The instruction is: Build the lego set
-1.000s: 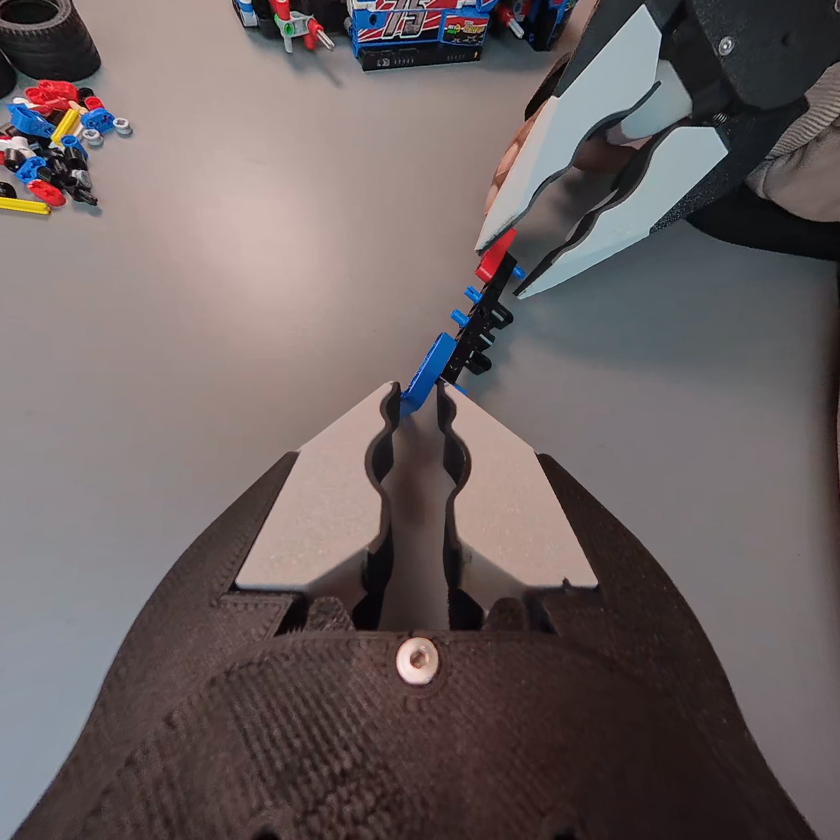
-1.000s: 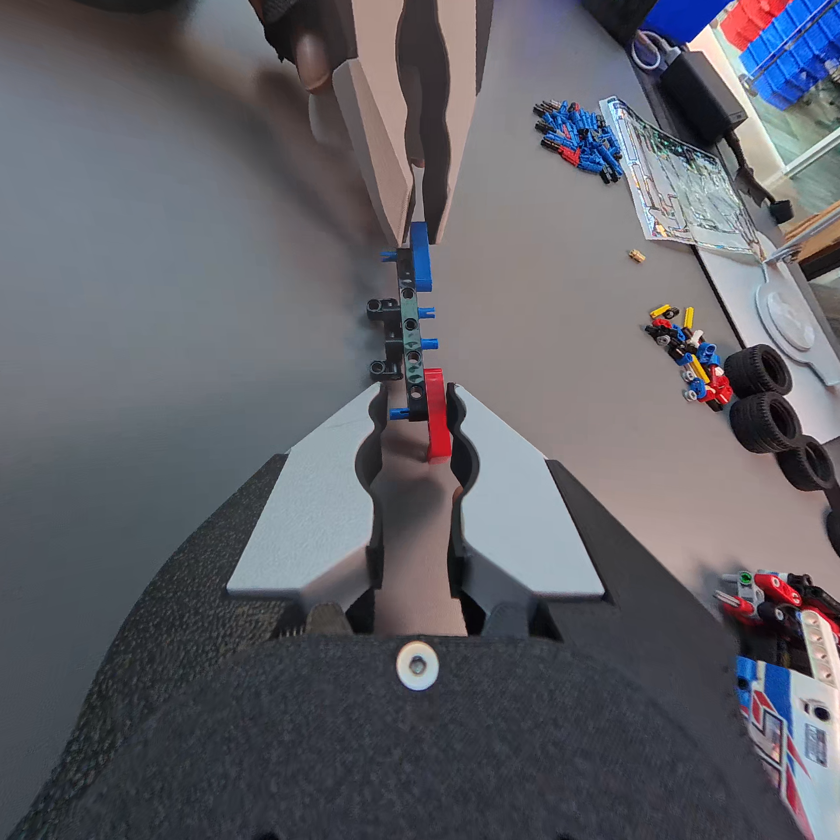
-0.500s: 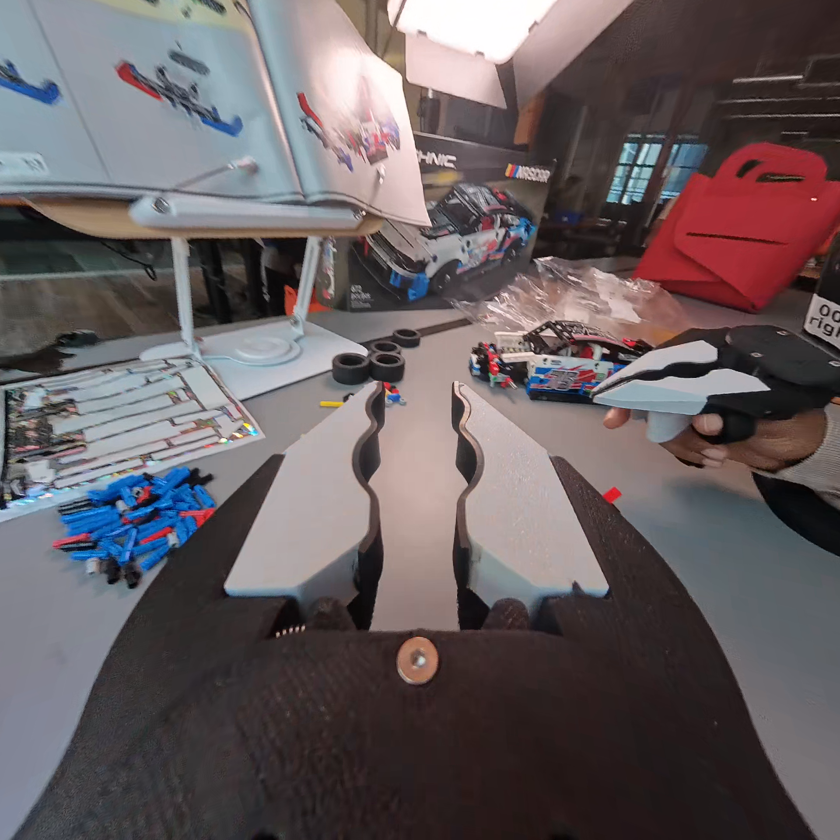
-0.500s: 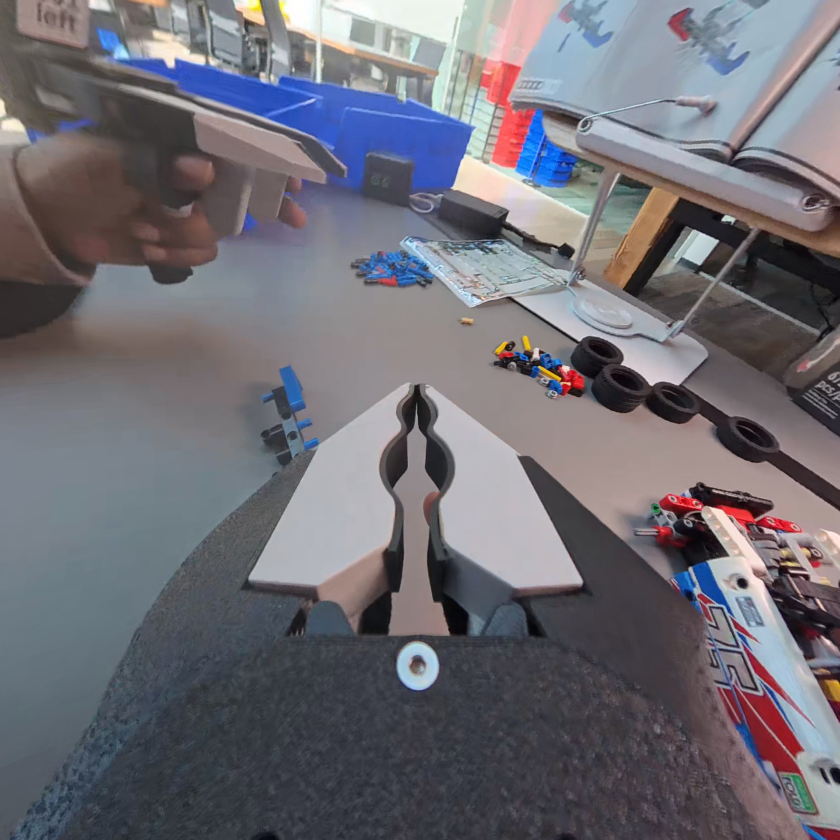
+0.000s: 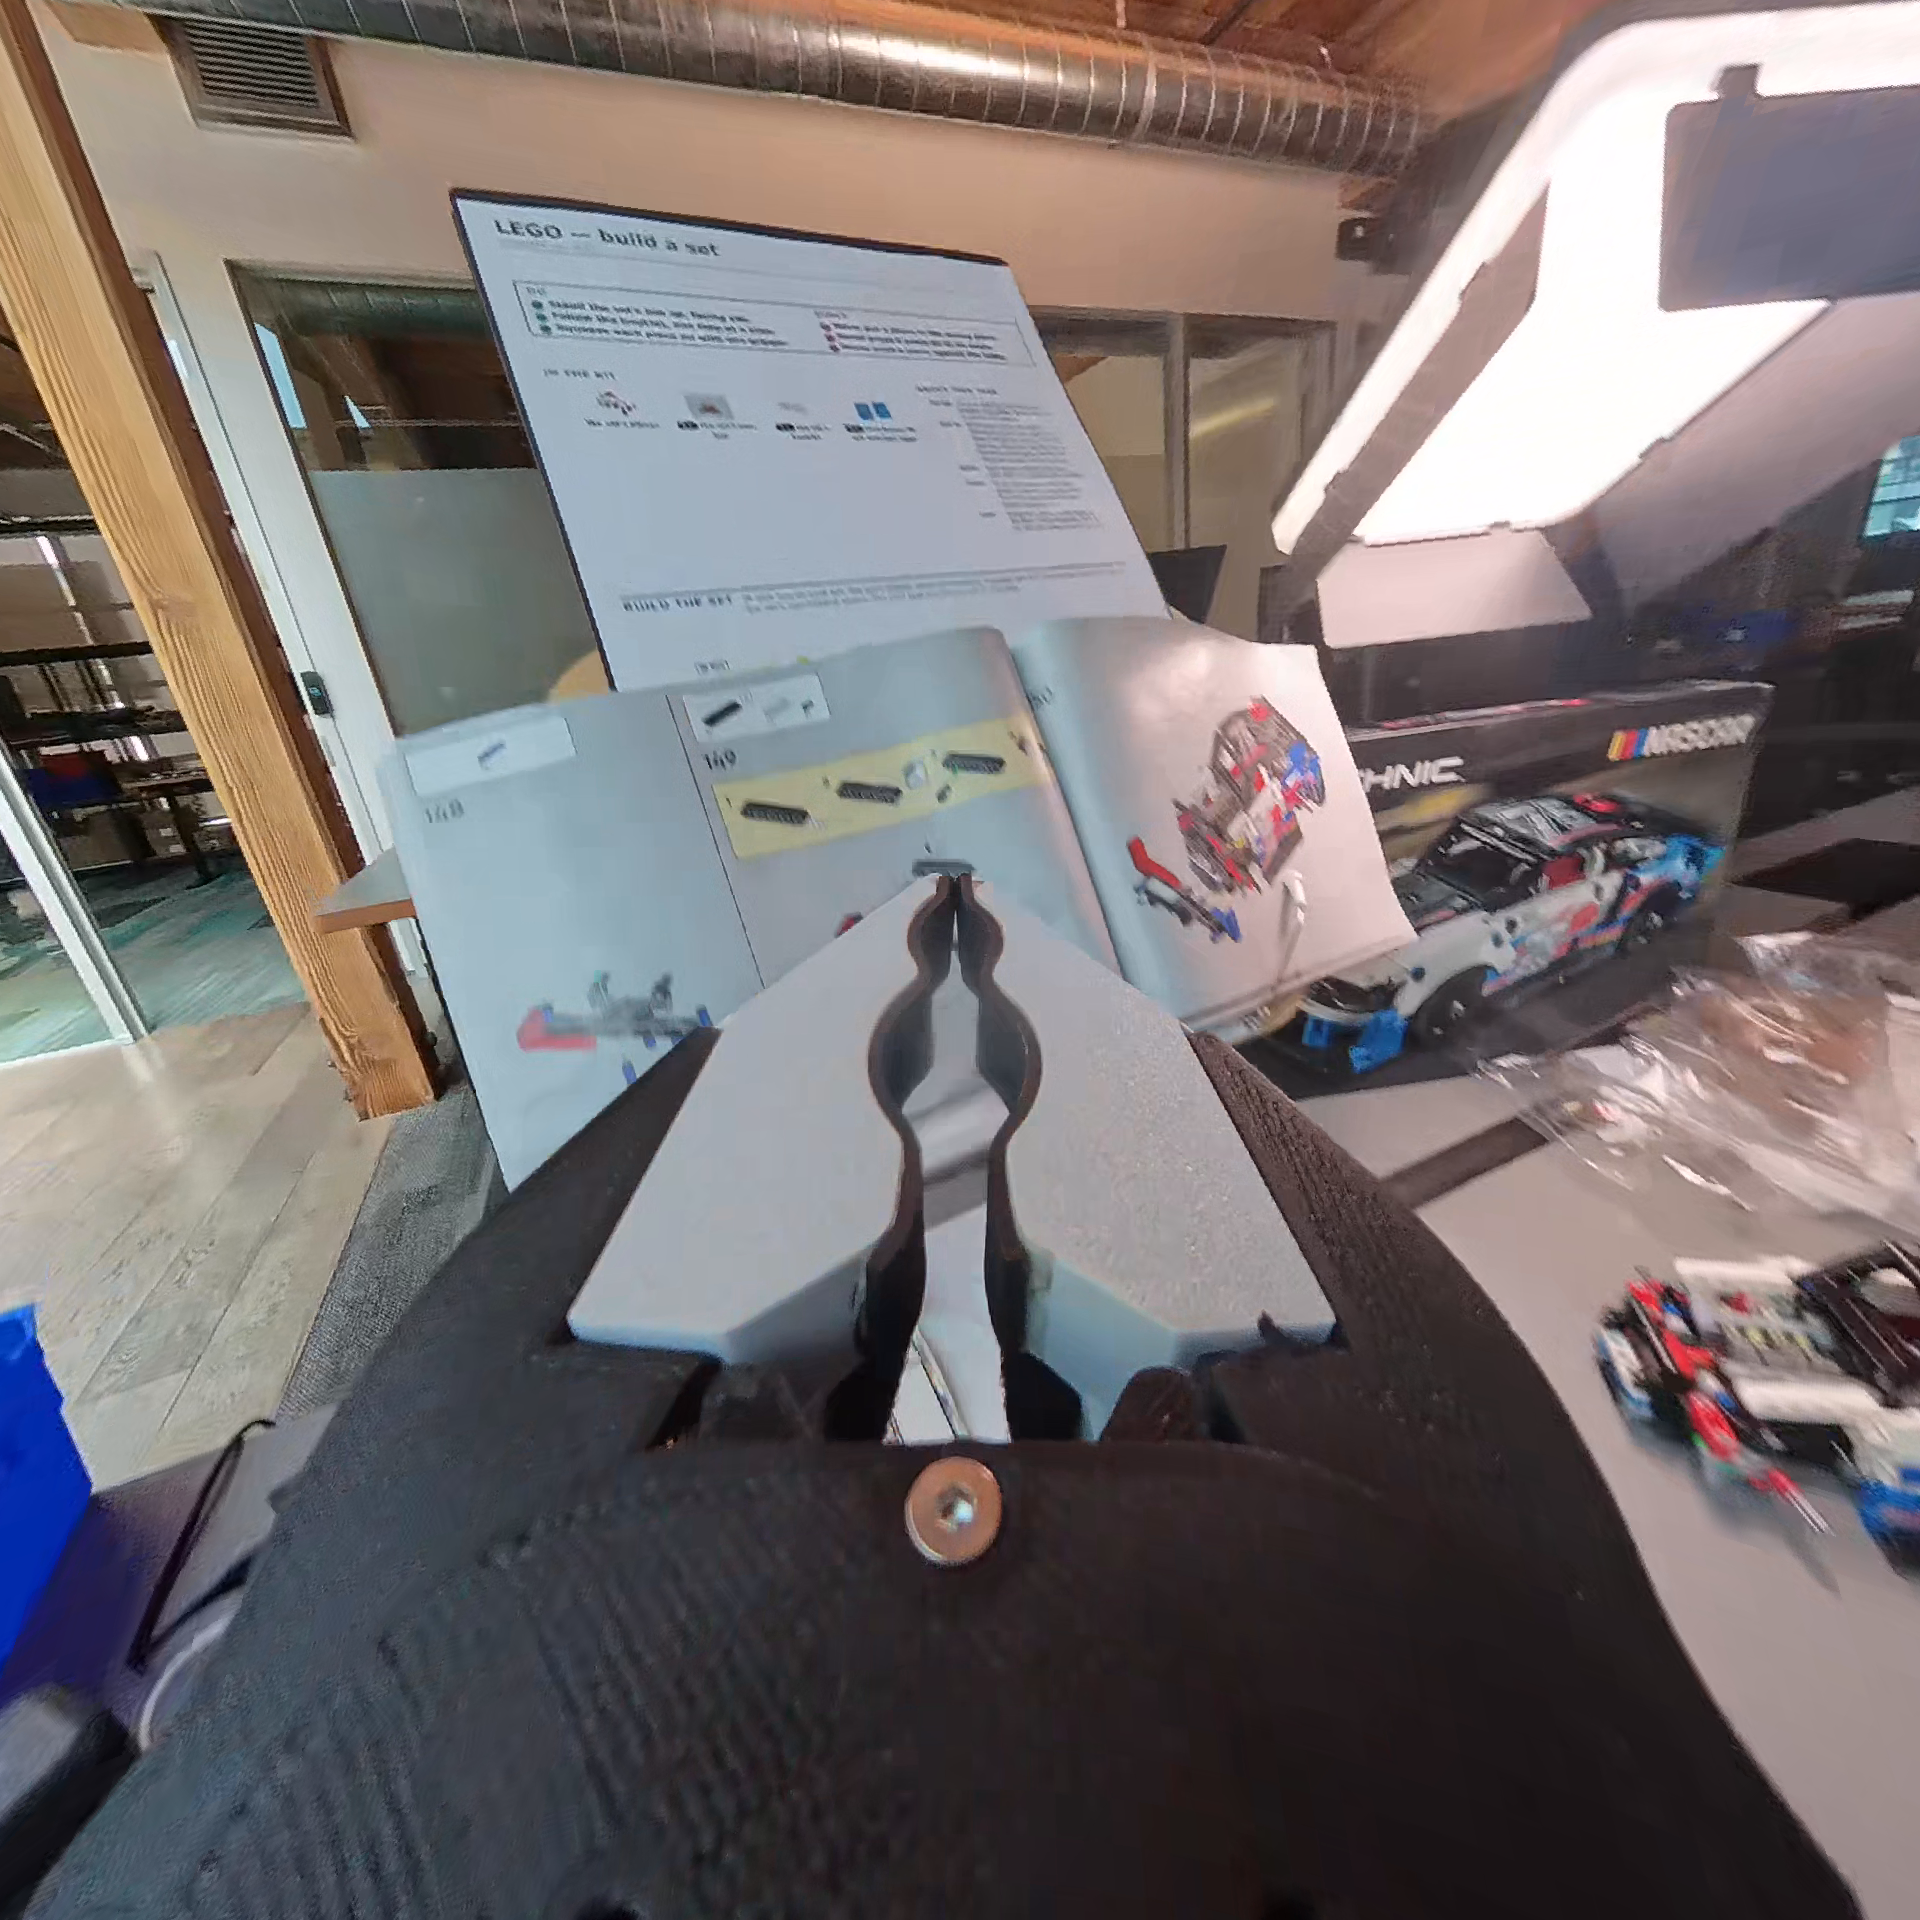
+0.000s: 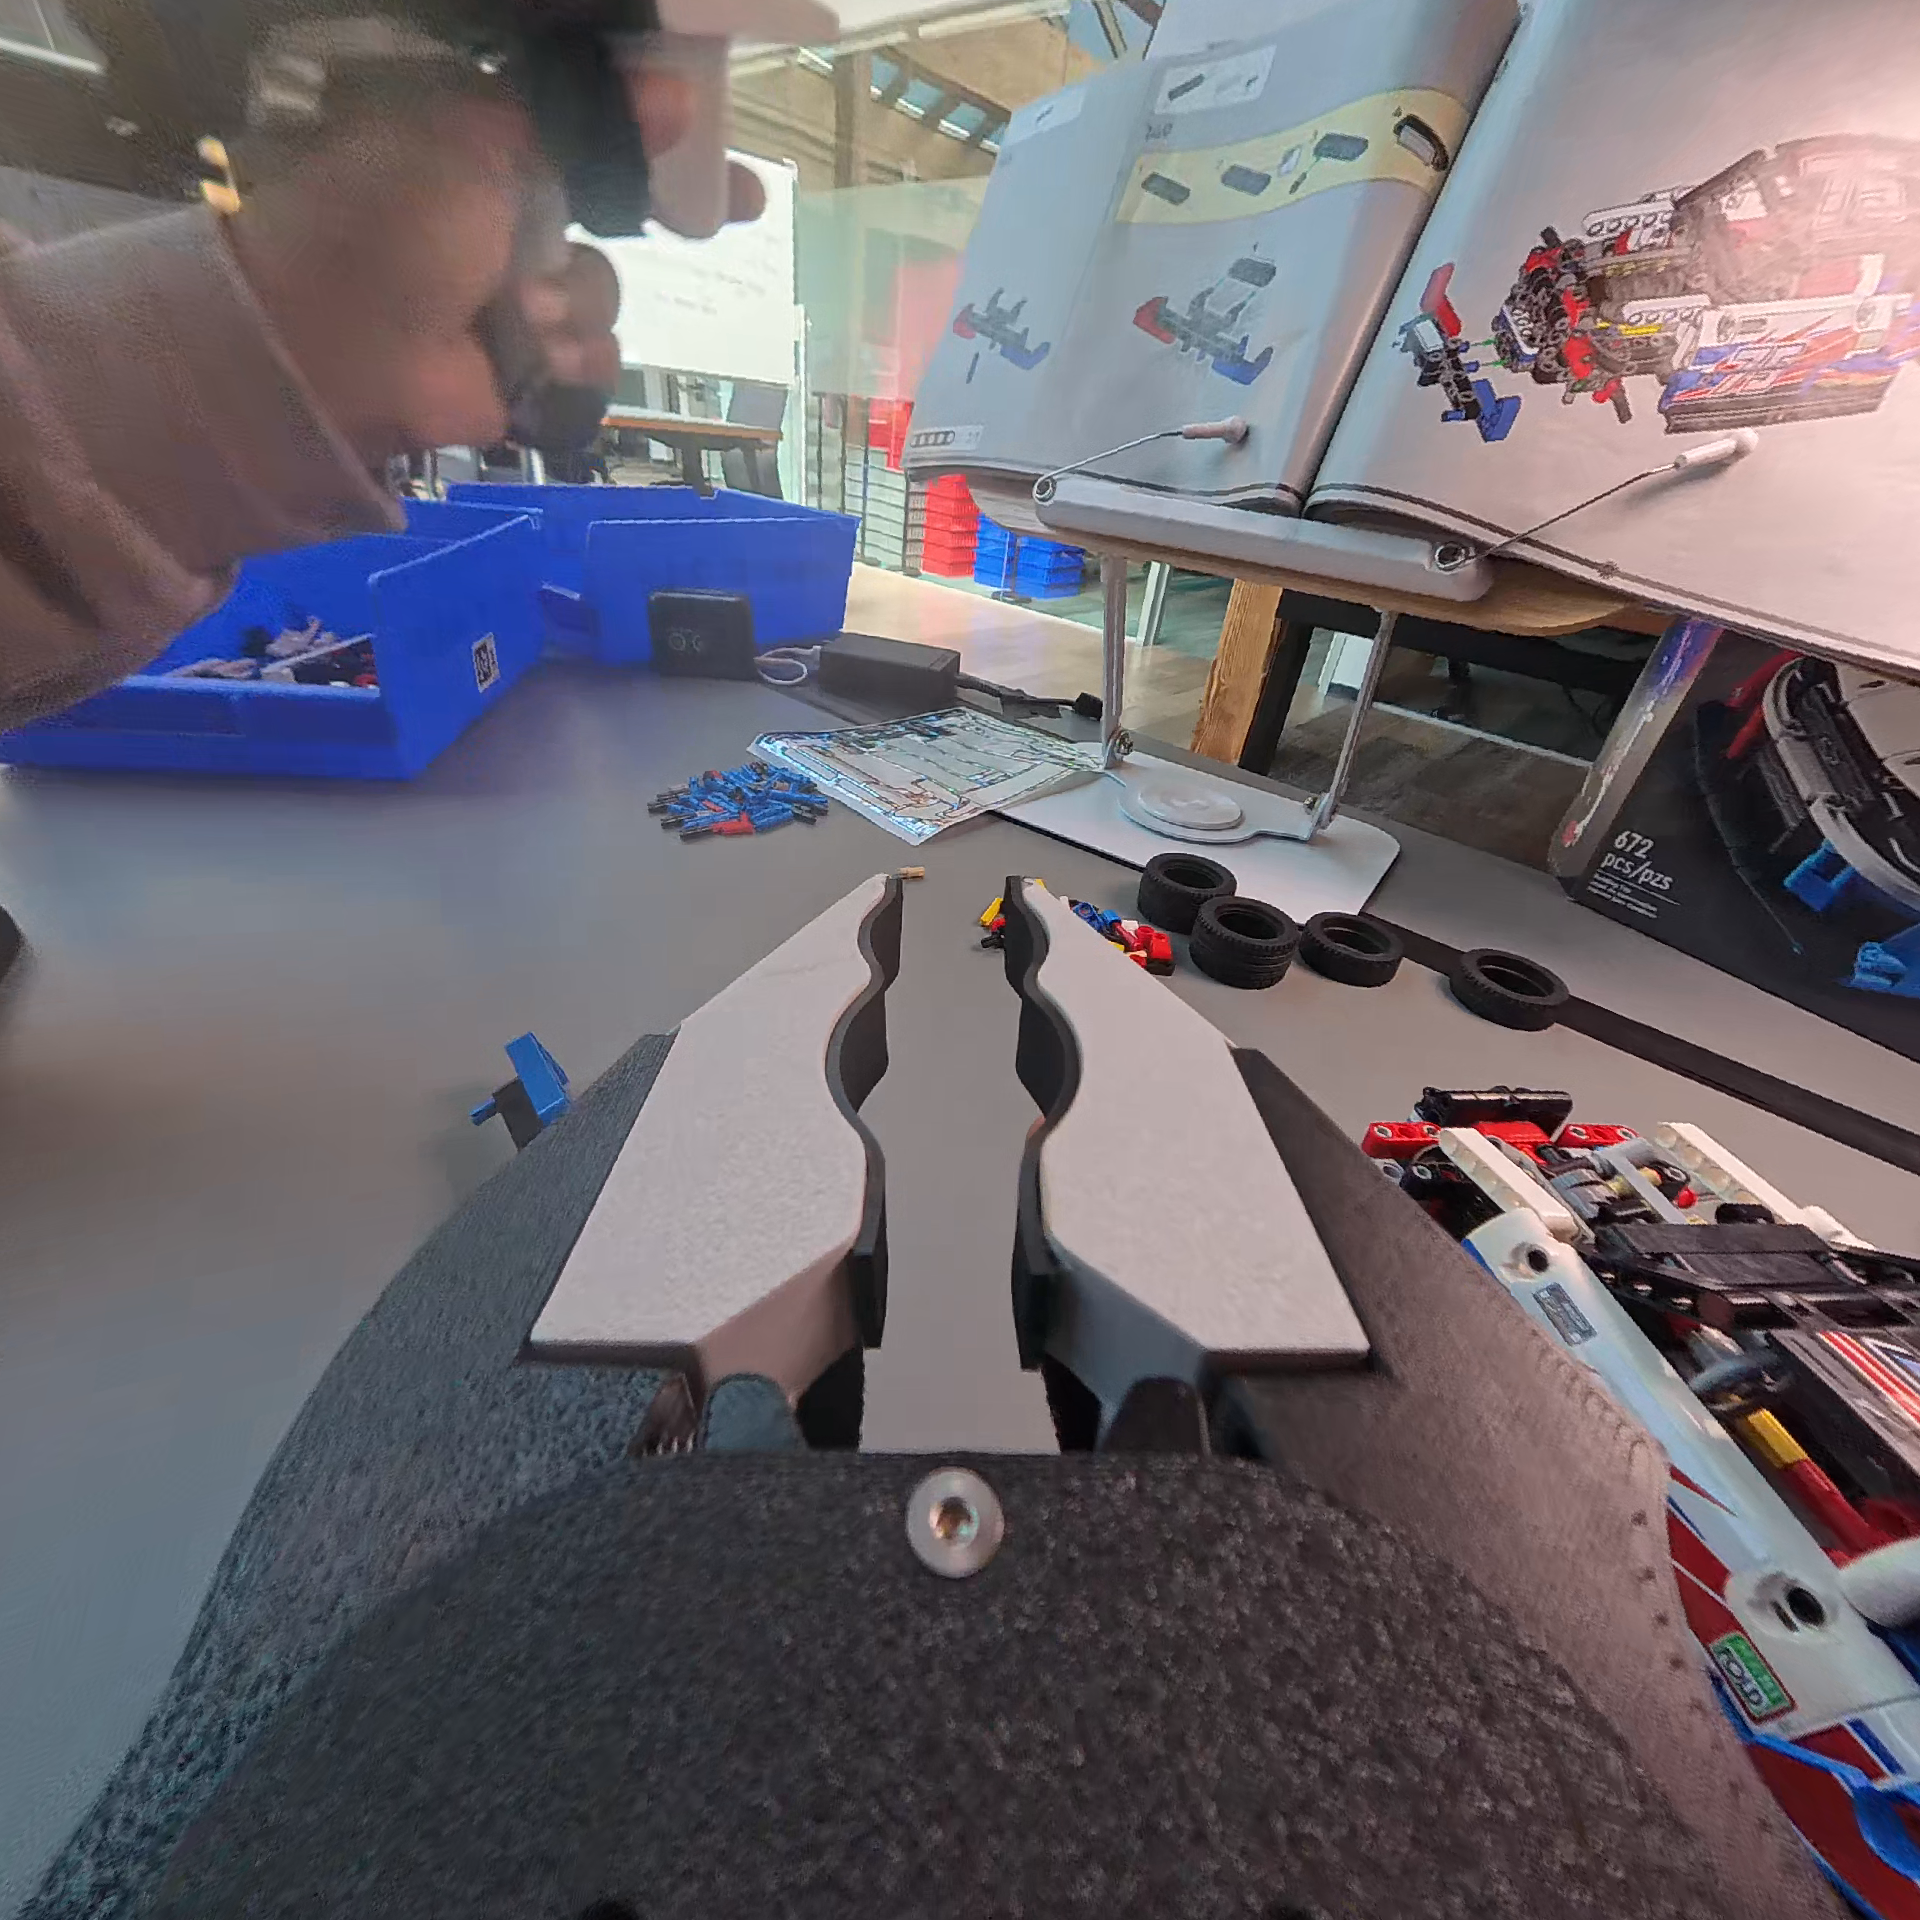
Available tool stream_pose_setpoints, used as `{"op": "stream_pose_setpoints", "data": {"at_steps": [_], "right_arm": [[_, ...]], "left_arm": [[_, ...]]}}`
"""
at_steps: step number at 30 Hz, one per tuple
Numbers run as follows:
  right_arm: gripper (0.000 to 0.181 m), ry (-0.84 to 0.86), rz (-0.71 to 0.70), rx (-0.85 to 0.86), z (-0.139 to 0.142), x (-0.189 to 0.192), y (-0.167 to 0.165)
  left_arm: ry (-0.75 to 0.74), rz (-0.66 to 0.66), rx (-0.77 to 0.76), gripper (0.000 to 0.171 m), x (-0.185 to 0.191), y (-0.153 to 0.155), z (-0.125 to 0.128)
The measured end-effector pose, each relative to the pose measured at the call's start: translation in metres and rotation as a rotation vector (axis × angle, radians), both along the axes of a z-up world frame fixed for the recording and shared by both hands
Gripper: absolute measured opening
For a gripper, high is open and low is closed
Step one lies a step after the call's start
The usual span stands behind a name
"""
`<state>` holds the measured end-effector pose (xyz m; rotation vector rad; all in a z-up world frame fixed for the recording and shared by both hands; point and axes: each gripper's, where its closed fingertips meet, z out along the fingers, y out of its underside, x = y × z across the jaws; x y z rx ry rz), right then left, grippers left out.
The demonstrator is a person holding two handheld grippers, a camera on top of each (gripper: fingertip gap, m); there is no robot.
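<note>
Both tools empty; the step in hand, as I judge it, is consulting the instructions between sub-assemblies.

Right tool (image 6: 951, 899): jaws parted, nothing between them, held low over the grey table (image 6: 312, 935). Just left of its body, partly hidden by it, lies the small blue-and-black sub-assembly (image 6: 525, 1086). Just right of it sits the partly built car (image 6: 1662, 1299), running out of view at the lower right. Ahead of the tips lies a small loose-part pile (image 6: 1117, 930), beside it a row of black tyres (image 6: 1242, 940). Farther ahead and left sit a pile of blue pins (image 6: 743, 800) and blue bins (image 6: 416, 644).

Left tool (image 5: 954, 883): tips closed together on nothing, raised and pointing at the open instruction booklet (image 5: 852, 831) on its stand; the set's box (image 5: 1558, 862) stands to its right.

The next move, I judge, calls for lowering a tool to fetch the next part. Open table lies left of the right tool; the car crowds its right side, and the booklet stand overhangs the far edge.
</note>
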<state>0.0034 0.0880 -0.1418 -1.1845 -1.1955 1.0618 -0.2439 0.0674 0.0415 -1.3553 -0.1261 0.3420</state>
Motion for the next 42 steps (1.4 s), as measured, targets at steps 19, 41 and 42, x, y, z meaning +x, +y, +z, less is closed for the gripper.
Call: {"op": "stream_pose_setpoints", "data": {"at_steps": [19,41,42], "right_arm": [[0.009,-0.103,0.081,0.117,-0.016,-0.003,-0.022],[0.005,-0.138,0.102,0.143,-0.023,-0.005,-0.028],[0.005,-0.138,0.101,0.145,-0.023,-0.004,-0.028]], "left_arm": [[-0.045,0.237,-0.116,0.0,-0.139,0.15,0.028],[0.049,0.077,-0.196,0.0,-0.086,0.161,0.011],[0.071,0.041,-0.207,0.0,-0.074,0.158,0.005]]}}
